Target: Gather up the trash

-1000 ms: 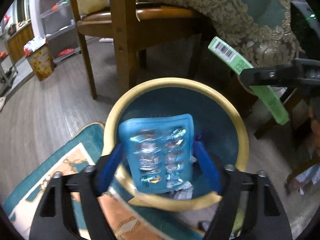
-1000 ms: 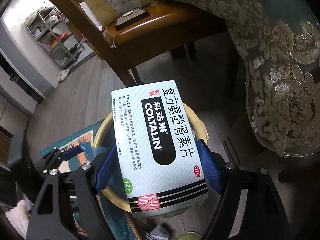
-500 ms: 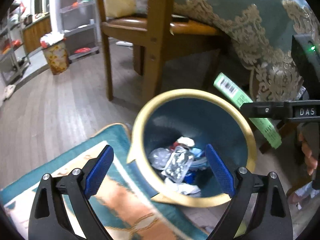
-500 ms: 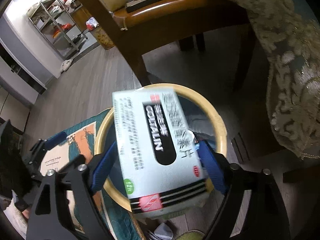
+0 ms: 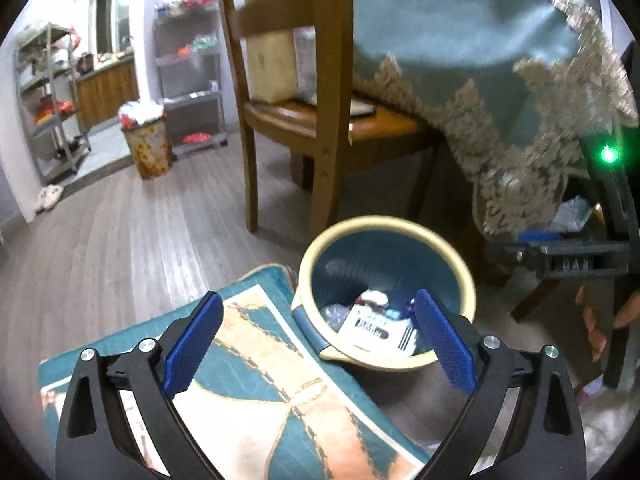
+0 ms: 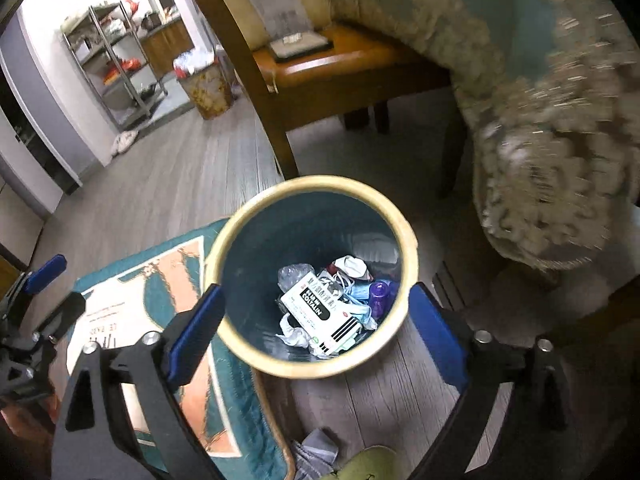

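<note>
Jaws on both tools are spreading wide with nothing between their blue pads: the left gripper (image 5: 318, 346) is hanging over the edge of a teal and orange patterned rug (image 5: 256, 392), and the right gripper (image 6: 316, 334) is hanging above a round teal waste bin with a cream rim (image 6: 256, 354).

That bin is standing on the grey wood floor, touching the rug's edge, beside a brown wooden chair (image 5: 320, 92) and a table draped in a teal cloth with beige lace trim (image 5: 460, 36). Lying in the bin on top of the heap is a white and black cardboard medicine box (image 6: 320, 314), tilted. Around it are sitting crumpled white tissue (image 6: 294, 334), a clear plastic wrapper (image 6: 294, 274), a pale blue face mask (image 6: 358, 300) and a small purple bottle (image 6: 379, 294).

Lower layers of the rubbish are hidden under the box. Far back, a second patterned bin (image 5: 150, 150) is standing overfilled; its contents are too small to make out. Motion blur is smearing the lace in the right wrist view.
</note>
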{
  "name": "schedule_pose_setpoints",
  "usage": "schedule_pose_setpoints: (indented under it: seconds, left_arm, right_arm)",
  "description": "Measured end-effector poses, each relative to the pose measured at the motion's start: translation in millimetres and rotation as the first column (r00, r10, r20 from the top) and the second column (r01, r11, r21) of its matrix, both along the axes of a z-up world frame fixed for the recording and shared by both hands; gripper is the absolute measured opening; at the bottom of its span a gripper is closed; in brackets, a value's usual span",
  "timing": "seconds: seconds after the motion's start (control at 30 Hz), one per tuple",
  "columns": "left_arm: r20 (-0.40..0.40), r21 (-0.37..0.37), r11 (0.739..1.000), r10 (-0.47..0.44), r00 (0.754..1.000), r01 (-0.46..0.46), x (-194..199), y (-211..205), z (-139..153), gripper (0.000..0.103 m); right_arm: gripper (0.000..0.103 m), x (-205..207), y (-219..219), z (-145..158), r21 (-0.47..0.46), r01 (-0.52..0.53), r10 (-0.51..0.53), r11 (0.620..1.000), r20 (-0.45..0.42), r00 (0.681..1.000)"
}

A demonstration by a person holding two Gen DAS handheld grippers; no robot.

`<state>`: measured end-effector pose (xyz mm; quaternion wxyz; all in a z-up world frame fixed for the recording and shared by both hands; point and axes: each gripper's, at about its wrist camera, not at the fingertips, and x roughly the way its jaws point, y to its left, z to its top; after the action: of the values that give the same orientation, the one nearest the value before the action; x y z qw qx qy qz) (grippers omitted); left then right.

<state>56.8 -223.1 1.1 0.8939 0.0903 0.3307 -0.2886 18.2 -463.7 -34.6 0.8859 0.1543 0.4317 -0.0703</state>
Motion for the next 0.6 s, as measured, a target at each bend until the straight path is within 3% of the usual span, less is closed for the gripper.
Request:
schedule_pose_setpoints:
  seconds: [0.13, 0.3, 0.6]
  left_arm:
    - [0.012, -0.043, 0.999, 0.017, 1.000, -0.016, -21, 13, 18, 0.098]
    - [0.009, -0.045, 0.998, 0.044, 0.999, -0.043, -46, 25, 27, 0.098]
    - [0.012, 0.011, 0.999, 0.044, 0.999, -0.044, -70, 32, 29, 0.098]
  right_arm:
    - [0.096, -35, 19, 20, -0.058, -0.002, 0.005, 0.998, 0.053, 0.999]
    - [0.097, -64, 42, 32, -0.146, 0.005, 0.008, 0.989, 0.087, 0.996]
    - [0.097, -94, 60, 47, -0.182, 0.029, 0.002, 0.983, 0.172, 0.985]
